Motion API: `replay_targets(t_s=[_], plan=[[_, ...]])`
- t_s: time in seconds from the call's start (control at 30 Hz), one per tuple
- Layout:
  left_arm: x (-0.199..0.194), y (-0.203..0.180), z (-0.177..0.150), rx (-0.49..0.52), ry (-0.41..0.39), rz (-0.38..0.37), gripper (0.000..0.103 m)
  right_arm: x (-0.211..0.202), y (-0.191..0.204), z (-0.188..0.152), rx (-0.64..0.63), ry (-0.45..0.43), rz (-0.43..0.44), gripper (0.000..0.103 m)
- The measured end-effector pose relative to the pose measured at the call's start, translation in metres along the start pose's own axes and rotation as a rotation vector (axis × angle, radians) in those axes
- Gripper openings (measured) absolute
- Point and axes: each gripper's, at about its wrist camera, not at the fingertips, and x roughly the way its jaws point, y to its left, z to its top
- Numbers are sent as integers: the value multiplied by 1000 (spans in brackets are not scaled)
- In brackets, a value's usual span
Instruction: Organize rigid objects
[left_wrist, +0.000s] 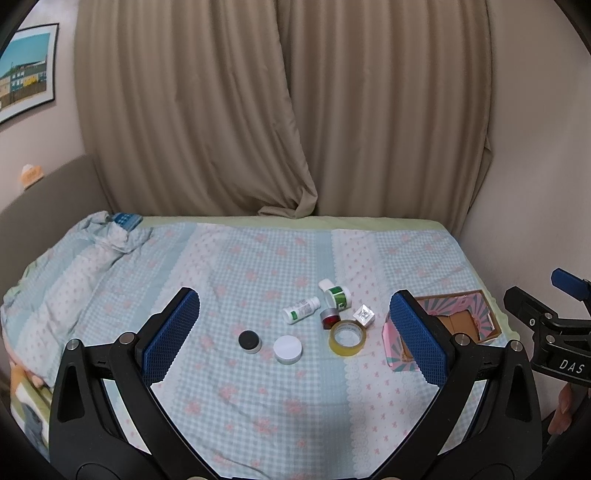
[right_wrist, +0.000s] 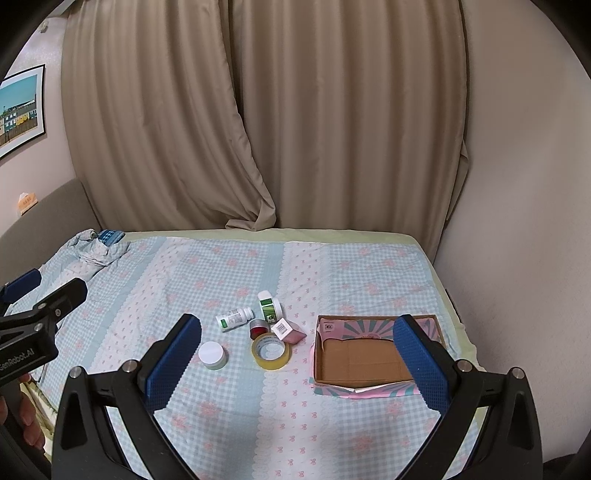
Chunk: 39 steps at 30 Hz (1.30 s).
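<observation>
Small objects lie clustered on the checked bedspread: a yellow tape roll (left_wrist: 347, 338) (right_wrist: 271, 350), a white-lidded jar (left_wrist: 287, 349) (right_wrist: 212, 355), a black-lidded jar (left_wrist: 249, 341), a white pill bottle on its side (left_wrist: 301, 310) (right_wrist: 235, 319), a green-and-white bottle (left_wrist: 337, 295) (right_wrist: 270, 306), a red-and-grey jar (left_wrist: 330, 318) (right_wrist: 258, 328) and a small pink box (left_wrist: 364, 315) (right_wrist: 288, 331). An open cardboard box (left_wrist: 461, 325) (right_wrist: 362, 360) sits to their right. My left gripper (left_wrist: 295, 343) and right gripper (right_wrist: 297, 363) hover open and empty above the near bedspread.
Beige curtains hang behind the bed. A rumpled cloth with a blue item (left_wrist: 125, 220) (right_wrist: 109, 236) lies at the far left corner. The wall stands close on the right. A framed picture (left_wrist: 26, 70) hangs on the left wall.
</observation>
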Motion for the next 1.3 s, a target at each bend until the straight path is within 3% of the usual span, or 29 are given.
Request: replay_targets(t_s=[0.67,0.87,1.1,1.3], plan=[[4,12,-3,-35,45,-11,102,-3,13,-8,-5,4,22,103],[13,16,2,-6,78,-2,102,6,14,-7,-10,45,51,103],[54,53,-2,15,140,-52,102,50,29,-22,-20,134,73,103],[111,92,6,109,207,-157,102,93,58,-41,96,223,37,103]])
